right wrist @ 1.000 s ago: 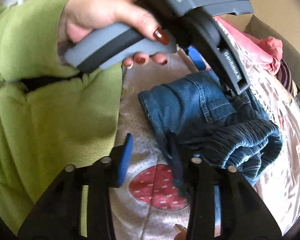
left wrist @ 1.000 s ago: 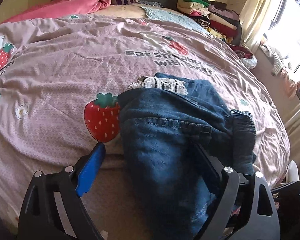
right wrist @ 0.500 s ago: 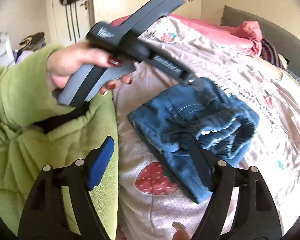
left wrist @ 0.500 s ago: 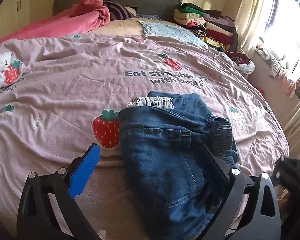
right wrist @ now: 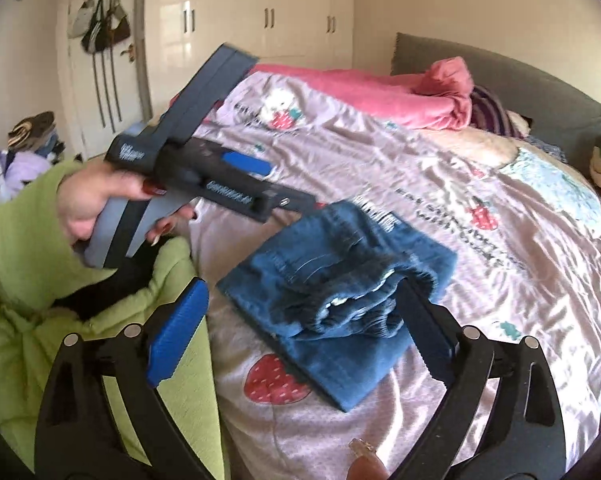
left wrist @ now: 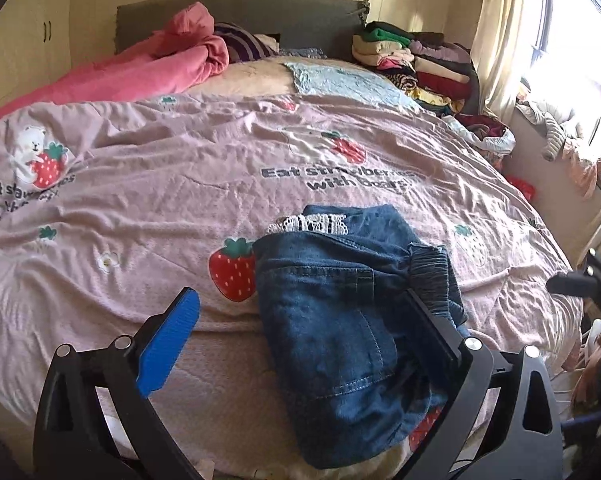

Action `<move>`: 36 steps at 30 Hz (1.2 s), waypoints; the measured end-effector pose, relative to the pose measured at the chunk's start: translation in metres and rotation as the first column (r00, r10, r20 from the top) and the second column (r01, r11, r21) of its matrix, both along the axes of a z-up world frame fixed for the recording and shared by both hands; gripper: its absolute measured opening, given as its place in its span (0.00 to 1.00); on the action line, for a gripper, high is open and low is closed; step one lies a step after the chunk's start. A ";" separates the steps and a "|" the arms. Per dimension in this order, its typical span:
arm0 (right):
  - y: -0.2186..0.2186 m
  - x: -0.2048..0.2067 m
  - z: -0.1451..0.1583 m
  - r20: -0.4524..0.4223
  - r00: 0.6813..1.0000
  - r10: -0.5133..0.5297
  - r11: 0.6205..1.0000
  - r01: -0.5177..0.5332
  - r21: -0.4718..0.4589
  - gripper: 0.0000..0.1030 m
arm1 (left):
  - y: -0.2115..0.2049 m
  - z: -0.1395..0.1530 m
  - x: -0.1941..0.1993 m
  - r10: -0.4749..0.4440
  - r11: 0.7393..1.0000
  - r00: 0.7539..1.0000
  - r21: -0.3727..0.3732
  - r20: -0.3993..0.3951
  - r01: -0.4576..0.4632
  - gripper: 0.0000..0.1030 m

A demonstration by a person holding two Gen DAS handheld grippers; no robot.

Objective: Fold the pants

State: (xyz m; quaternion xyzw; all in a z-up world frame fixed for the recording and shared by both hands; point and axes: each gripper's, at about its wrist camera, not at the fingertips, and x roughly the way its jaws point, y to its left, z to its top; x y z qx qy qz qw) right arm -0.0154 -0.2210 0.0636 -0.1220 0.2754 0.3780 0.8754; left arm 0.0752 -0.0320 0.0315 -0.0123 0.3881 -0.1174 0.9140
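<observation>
The blue denim pants [left wrist: 340,320] lie folded in a compact bundle near the front edge of the pink strawberry bedspread [left wrist: 180,200], with a white lace trim at their far end. They also show in the right wrist view [right wrist: 340,292], elastic waistband bunched on top. My left gripper [left wrist: 300,328] is open and empty, held above the near end of the pants. My right gripper [right wrist: 304,320] is open and empty, above the bundle. The left gripper's body [right wrist: 204,184] shows in the right wrist view, held in a hand clear of the pants.
A pink blanket [left wrist: 160,64] and pillows lie by the grey headboard. Stacked folded clothes [left wrist: 412,60] sit at the bed's far right corner. A window sill with clothes [left wrist: 560,136] is on the right. The person's green sleeve [right wrist: 40,280] is at the bed's near edge.
Both grippers have pulled back and up from the pants. The left gripper's body has lifted off the denim and moved left. The pants stay folded on the bed.
</observation>
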 end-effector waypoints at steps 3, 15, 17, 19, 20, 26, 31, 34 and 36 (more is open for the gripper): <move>-0.006 0.003 0.007 0.023 0.999 -0.046 0.999 0.046 0.012 0.89 | 0.001 0.003 -0.003 0.003 1.000 1.000 -0.004 0.009 -0.003 0.96; -0.030 0.035 -0.006 -0.061 0.970 -0.237 0.970 0.239 0.040 0.90 | 0.003 -0.005 -0.009 0.006 1.000 1.000 0.028 0.004 -0.006 0.96; -0.033 0.039 -0.010 -0.085 0.962 -0.261 0.964 0.265 0.038 0.90 | 0.002 -0.009 -0.008 0.007 1.000 1.000 0.031 -0.005 -0.007 0.96; -0.036 0.045 -0.014 -0.112 0.952 -0.287 0.956 0.292 0.034 0.90 | 0.003 -0.016 -0.007 0.010 1.000 1.000 0.030 -0.021 -0.009 0.96; -0.038 0.049 -0.017 -0.128 0.945 -0.302 0.951 0.308 0.031 0.90 | 0.004 -0.019 -0.006 0.012 1.000 0.999 0.027 -0.030 -0.011 0.96; -0.047 0.064 -0.034 -0.215 0.910 -0.356 0.930 0.367 0.014 0.90 | 0.005 -0.037 -0.003 0.012 1.000 0.997 0.002 -0.080 -0.012 0.96; -0.048 0.078 -0.051 -0.277 0.884 -0.376 0.920 0.391 -0.001 0.90 | 0.006 -0.049 0.001 0.016 1.000 0.994 -0.015 -0.110 -0.018 0.96; -0.049 0.090 -0.062 -0.338 0.864 -0.373 0.917 0.398 0.006 0.90 | 0.006 -0.057 0.004 0.012 0.999 0.991 -0.042 -0.133 -0.018 0.95; -0.050 0.099 -0.069 -0.388 0.849 -0.360 0.916 0.400 0.027 0.88 | 0.005 -0.063 0.006 0.013 0.998 0.989 -0.055 -0.145 -0.021 0.96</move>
